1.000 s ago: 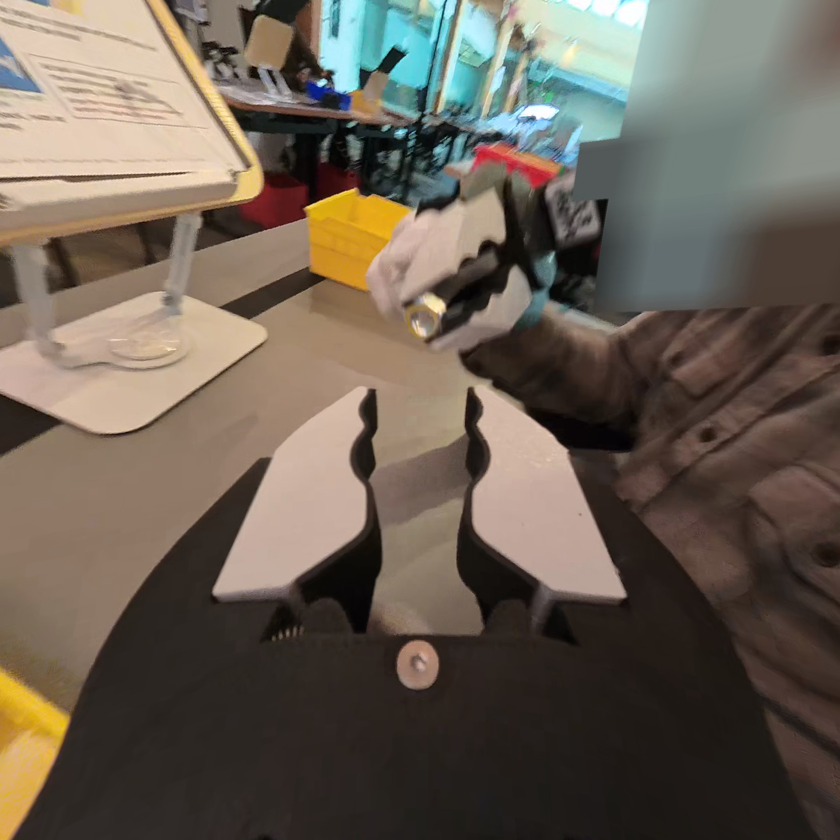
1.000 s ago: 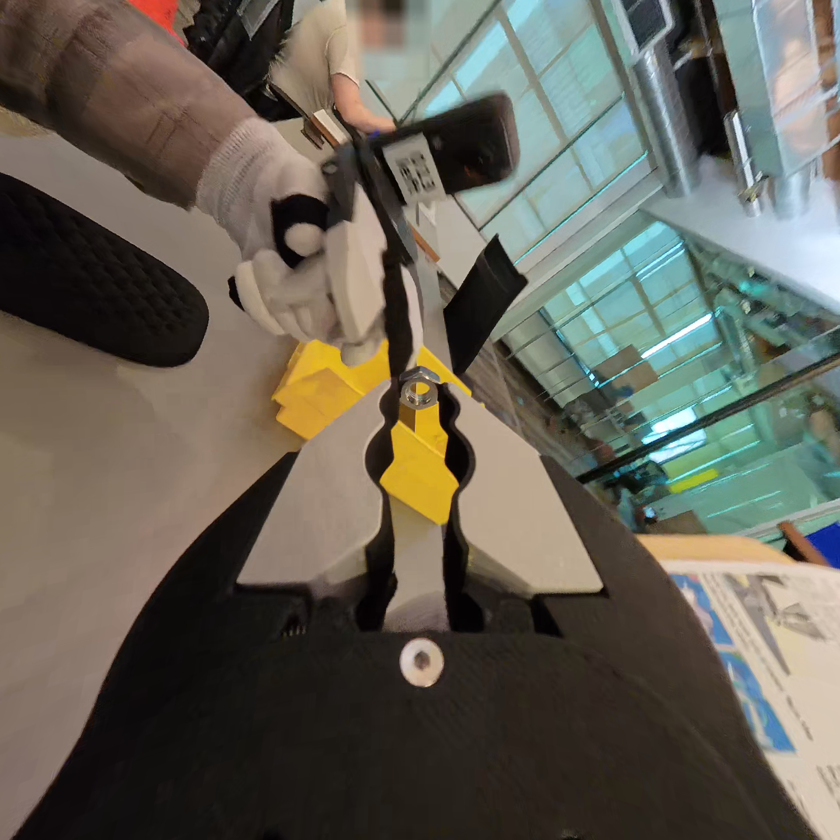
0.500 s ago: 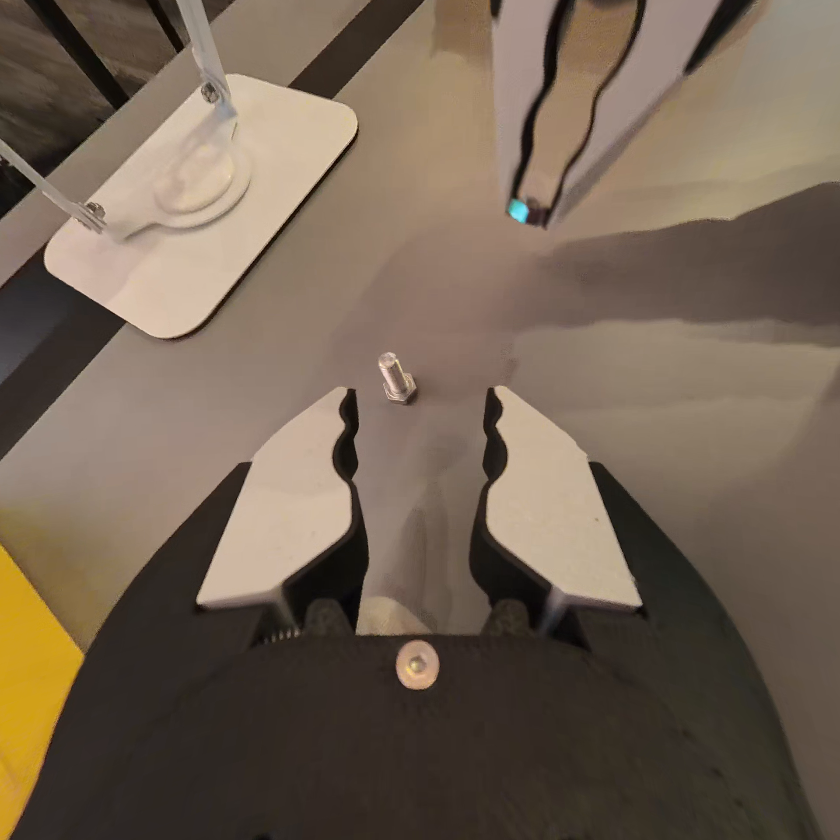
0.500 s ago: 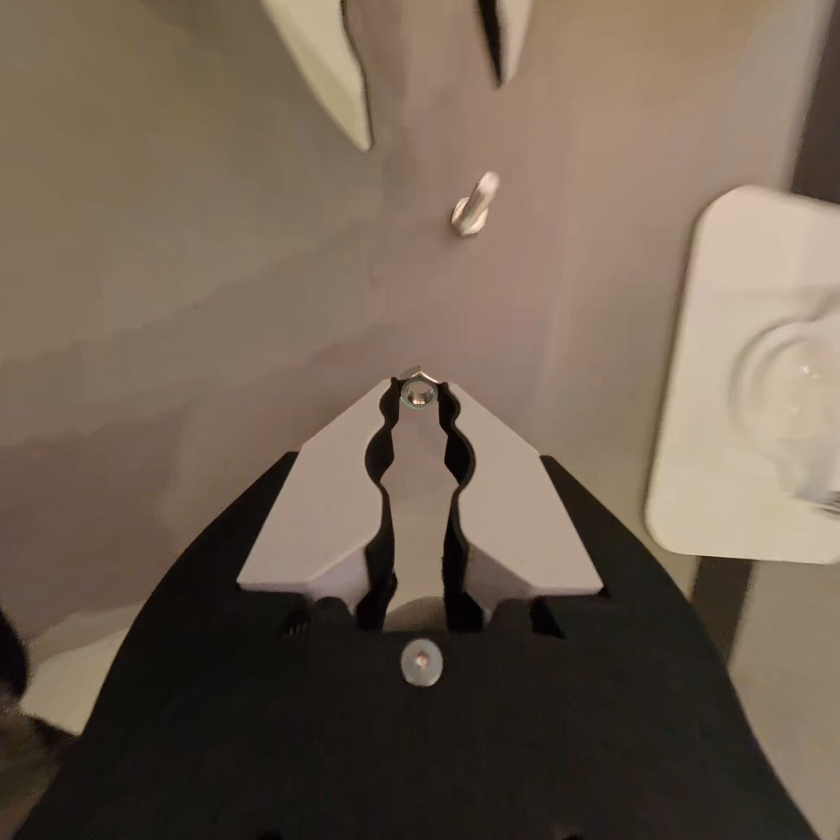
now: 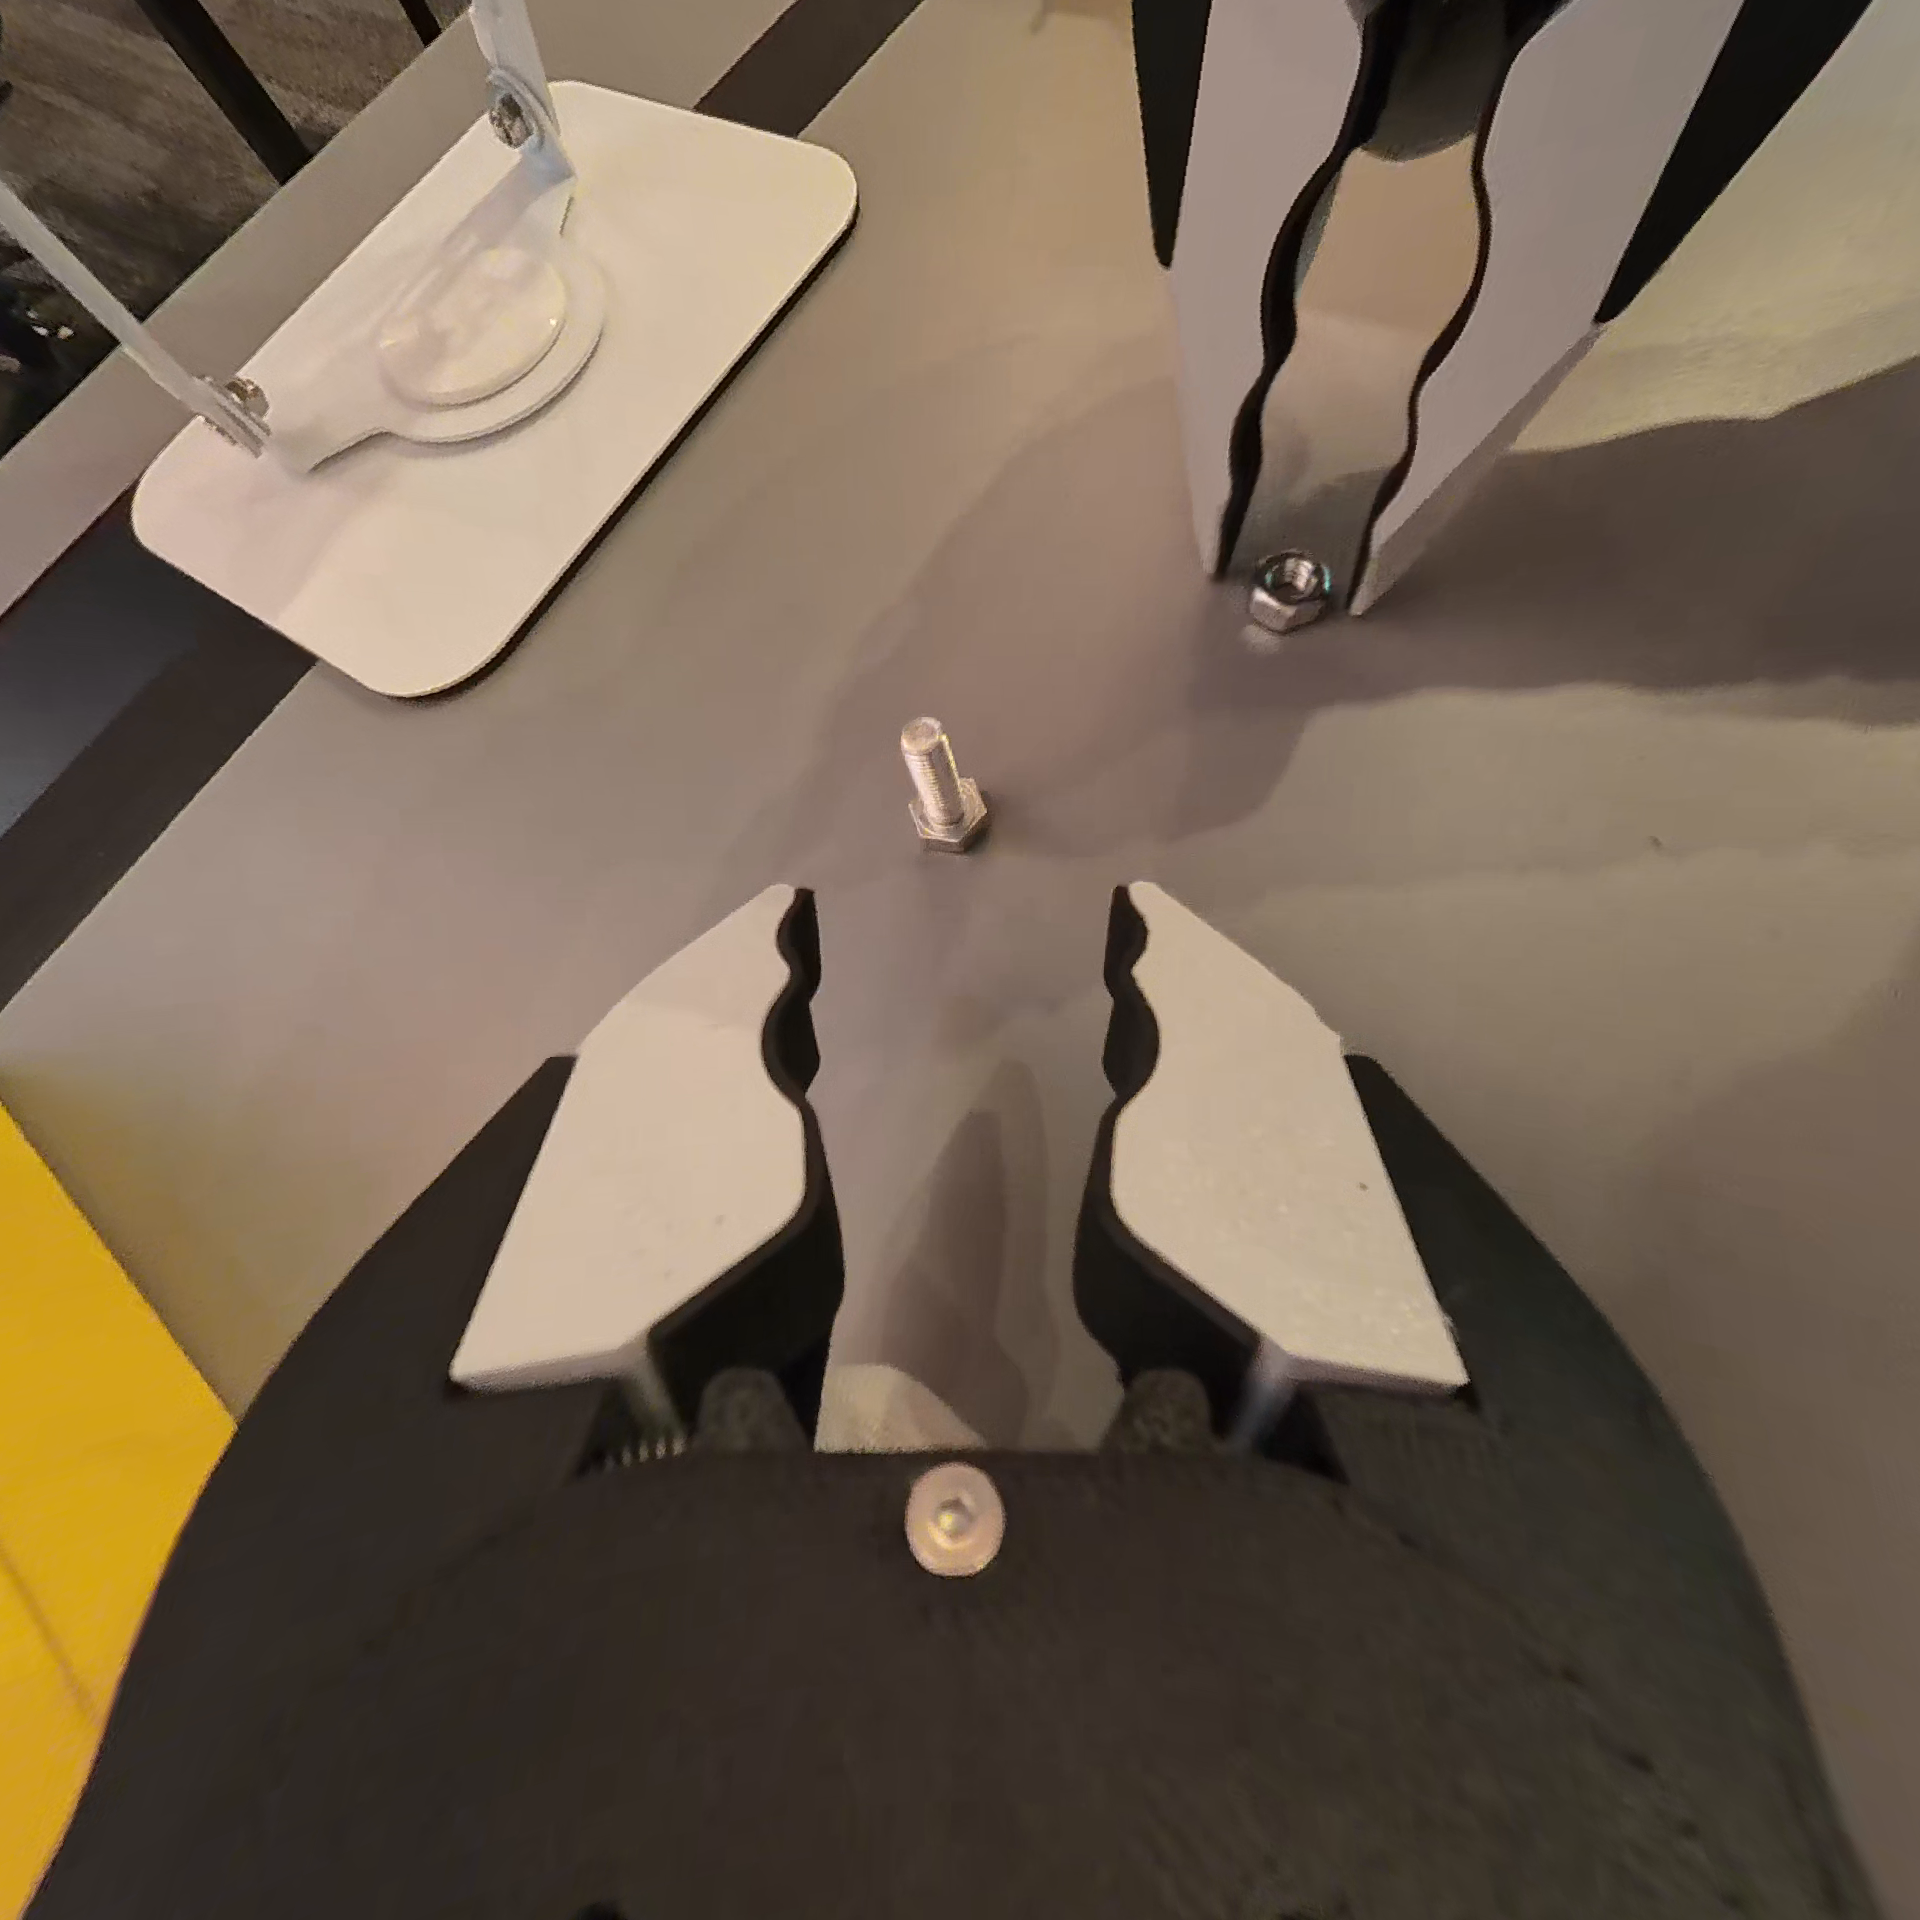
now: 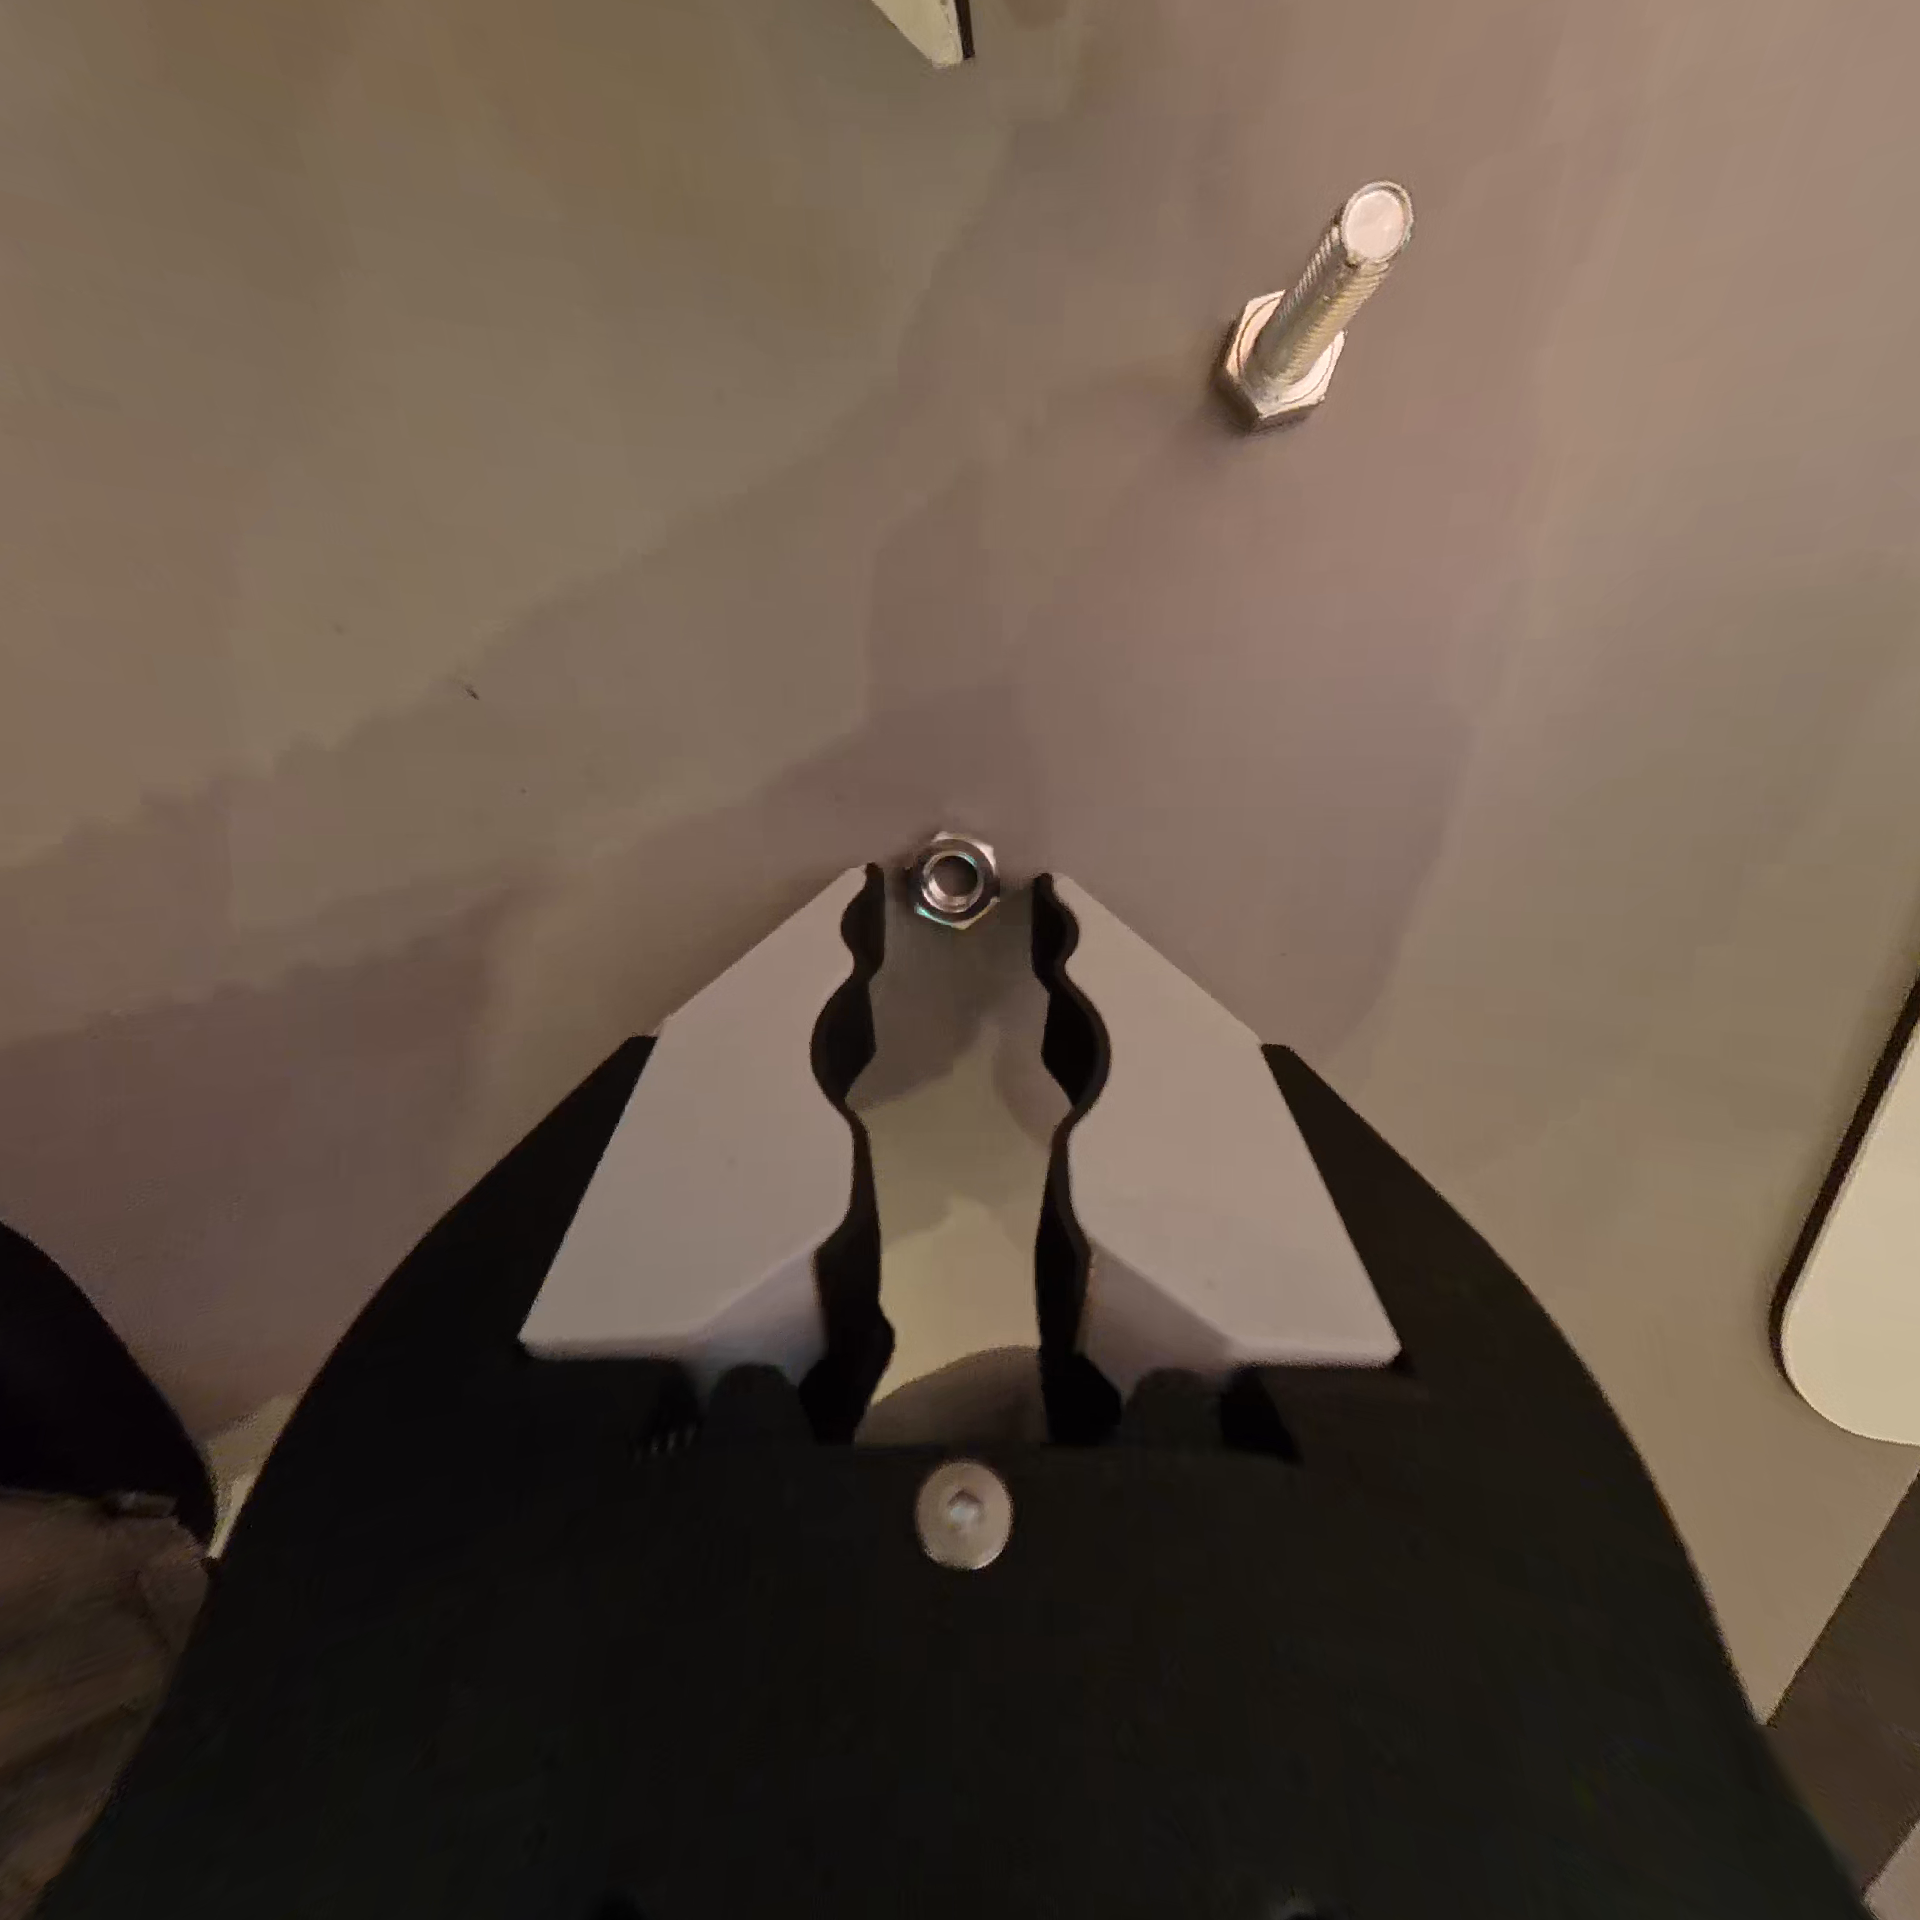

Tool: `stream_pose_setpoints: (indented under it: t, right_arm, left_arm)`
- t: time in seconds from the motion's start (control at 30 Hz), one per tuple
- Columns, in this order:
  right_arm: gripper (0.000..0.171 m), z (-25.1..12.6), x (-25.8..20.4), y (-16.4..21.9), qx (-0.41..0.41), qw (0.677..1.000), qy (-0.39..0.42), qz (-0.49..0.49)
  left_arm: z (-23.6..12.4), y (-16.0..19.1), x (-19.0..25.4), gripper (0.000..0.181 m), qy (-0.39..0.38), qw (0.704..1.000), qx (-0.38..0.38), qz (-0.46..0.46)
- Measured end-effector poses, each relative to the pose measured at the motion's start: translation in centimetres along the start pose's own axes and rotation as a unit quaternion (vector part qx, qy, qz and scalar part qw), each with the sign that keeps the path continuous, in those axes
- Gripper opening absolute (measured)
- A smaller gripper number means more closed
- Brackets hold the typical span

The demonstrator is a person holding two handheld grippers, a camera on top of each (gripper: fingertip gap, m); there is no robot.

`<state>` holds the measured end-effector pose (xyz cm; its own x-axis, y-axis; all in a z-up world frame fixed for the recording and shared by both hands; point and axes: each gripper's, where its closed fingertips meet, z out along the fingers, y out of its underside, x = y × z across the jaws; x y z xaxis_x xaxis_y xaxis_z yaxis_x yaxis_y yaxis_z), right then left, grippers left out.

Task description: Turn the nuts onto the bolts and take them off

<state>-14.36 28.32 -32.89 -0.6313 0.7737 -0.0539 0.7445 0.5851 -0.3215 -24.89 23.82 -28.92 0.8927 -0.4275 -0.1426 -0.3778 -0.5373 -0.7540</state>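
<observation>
Grey tabletop (image 5: 1558, 987) fills both views, dim and shadowed. From my left wrist, my left gripper (image 5: 961, 904) hangs with its jaws spread and nothing between them, lined up just short of the bolt (image 5: 940, 790), which stands on its hex head, thread up, so a nut can go on from above. Beyond it my right gripper (image 5: 1288, 577) points down at the table, the nut (image 5: 1288, 590) lying flat between its tips; a white stand base (image 5: 436, 416) sits off to the left and a yellow bin (image 5: 94, 1455) at the edge. From my right wrist, the nut (image 6: 948, 881) rests hole-up on the surface with a sliver of gap on either side of it, so I judge those jaws released, not clamping. The bolt (image 6: 1294, 312) stands well apart, ahead to the right.
</observation>
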Motion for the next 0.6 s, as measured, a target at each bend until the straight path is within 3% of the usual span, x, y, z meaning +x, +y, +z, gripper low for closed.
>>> stream_pose_setpoints:
  t: [0.07, 0.27, 0.37, 0.47, 0.53, 0.6]
  right_arm:
    - [0.032, -0.5, 0.8, -0.5, 0.013, 1.000, 0.026, -0.007]
    - [0.030, -2.6, 4.2, -7.6, 0.166, 0.978, 0.124, -0.012]
    - [0.028, -1.3, 5.0, -9.1, 0.192, 0.971, 0.138, -0.021]
    - [0.021, 0.1, 5.0, -9.6, 0.197, 0.971, 0.130, -0.020]
    - [0.008, 0.4, 5.6, -9.9, 0.202, 0.969, 0.140, -0.014]
    - [0.008, 0.4, 5.6, -10.1, 0.209, 0.968, 0.138, -0.015]
  left_arm:
    - [-0.4, -0.1, 0.0, 0.053, -0.001, 1.000, 0.005, -0.001]
    - [-1.2, 0.1, -0.3, 0.053, -0.016, 1.000, 0.012, -0.005]
    - [-1.5, 0.3, -0.5, 0.053, -0.021, 1.000, 0.010, -0.001]
    - [-1.7, 0.0, -0.6, 0.053, -0.021, 1.000, 0.016, -0.005]
    - [-1.7, 0.0, -0.7, 0.053, -0.022, 1.000, 0.017, -0.003]
    - [-1.7, -0.1, -0.7, 0.053, -0.024, 1.000, 0.020, -0.002]
